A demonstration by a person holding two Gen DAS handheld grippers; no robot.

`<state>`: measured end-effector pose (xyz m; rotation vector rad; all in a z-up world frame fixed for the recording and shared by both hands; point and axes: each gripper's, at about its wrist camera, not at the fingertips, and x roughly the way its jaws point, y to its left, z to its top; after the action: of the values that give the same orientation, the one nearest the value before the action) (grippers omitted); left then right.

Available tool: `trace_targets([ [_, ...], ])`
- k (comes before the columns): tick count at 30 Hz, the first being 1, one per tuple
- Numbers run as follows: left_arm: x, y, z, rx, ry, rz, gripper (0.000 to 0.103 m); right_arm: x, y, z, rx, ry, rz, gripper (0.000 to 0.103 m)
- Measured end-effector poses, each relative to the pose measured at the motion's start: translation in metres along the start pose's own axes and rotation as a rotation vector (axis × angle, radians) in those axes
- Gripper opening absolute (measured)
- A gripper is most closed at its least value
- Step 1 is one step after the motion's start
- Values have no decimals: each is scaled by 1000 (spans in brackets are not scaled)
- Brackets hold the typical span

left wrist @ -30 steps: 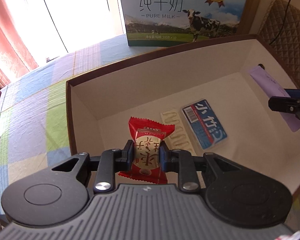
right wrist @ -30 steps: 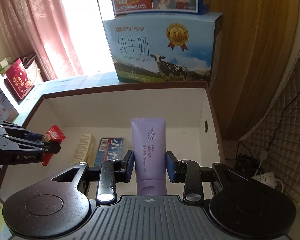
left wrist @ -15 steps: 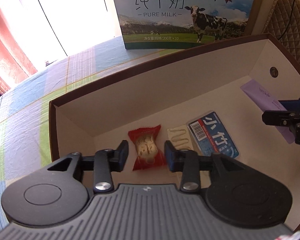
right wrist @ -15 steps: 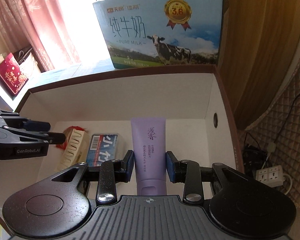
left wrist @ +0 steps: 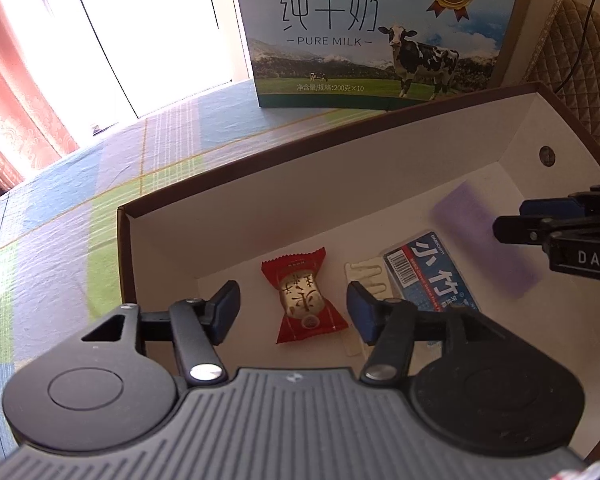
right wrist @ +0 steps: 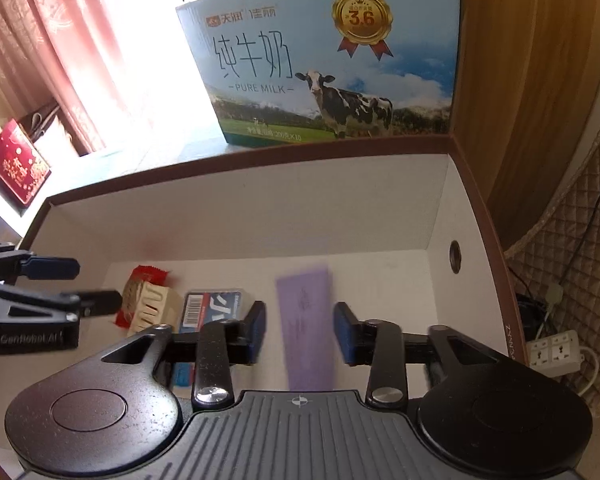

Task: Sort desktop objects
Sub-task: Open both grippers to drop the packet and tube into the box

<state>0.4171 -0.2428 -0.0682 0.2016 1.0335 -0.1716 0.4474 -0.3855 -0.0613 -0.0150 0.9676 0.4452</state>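
Note:
Both grippers hover over an open brown box with a white inside (left wrist: 340,188) (right wrist: 260,216). My left gripper (left wrist: 294,312) (right wrist: 96,285) is open, and the red candy (left wrist: 302,300) (right wrist: 146,280) lies on the box floor between its fingers, untouched. My right gripper (right wrist: 300,332) (left wrist: 512,224) is open too. The purple tube (right wrist: 308,328) (left wrist: 484,236) looks motion-blurred between its spread fingers, free of both pads. A white ridged piece (left wrist: 366,276) (right wrist: 152,308) and a blue packet (left wrist: 428,276) (right wrist: 208,308) lie on the floor between candy and tube.
A blue milk carton (left wrist: 372,32) (right wrist: 328,68) stands just behind the box. Checked tablecloth (left wrist: 80,220) spreads to the left, with a red gift box (right wrist: 16,168) at its far edge. A power strip (right wrist: 556,348) and cables lie to the right, beside quilted padding.
My left gripper opened and dropped the candy onto the box floor, then opened wider. My right gripper has just opened, releasing the purple tube, which now blurs.

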Motion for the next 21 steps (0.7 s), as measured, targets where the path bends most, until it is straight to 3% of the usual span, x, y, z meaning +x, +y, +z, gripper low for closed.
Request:
trace_targets([
  [2, -4, -1, -2, 3, -2, -2, 62, -6, 1, -1, -9, -16, 3, 60],
  [6, -15, -2, -7, -12, -8, -12, 69, -22, 3, -8, -36, -33, 18, 68],
  [7, -18, -3, -8, -16, -12, -16, 69, -26, 4, -11, -44, -34, 20, 76],
  [11, -34, -11, -14, -15, -30, -15, 77, -46, 10, -22, -79, -59, 35, 90],
  [21, -76, -17, -27, -26, -73, -14, 87, -91, 20, -40, -78, -104, 42, 101],
])
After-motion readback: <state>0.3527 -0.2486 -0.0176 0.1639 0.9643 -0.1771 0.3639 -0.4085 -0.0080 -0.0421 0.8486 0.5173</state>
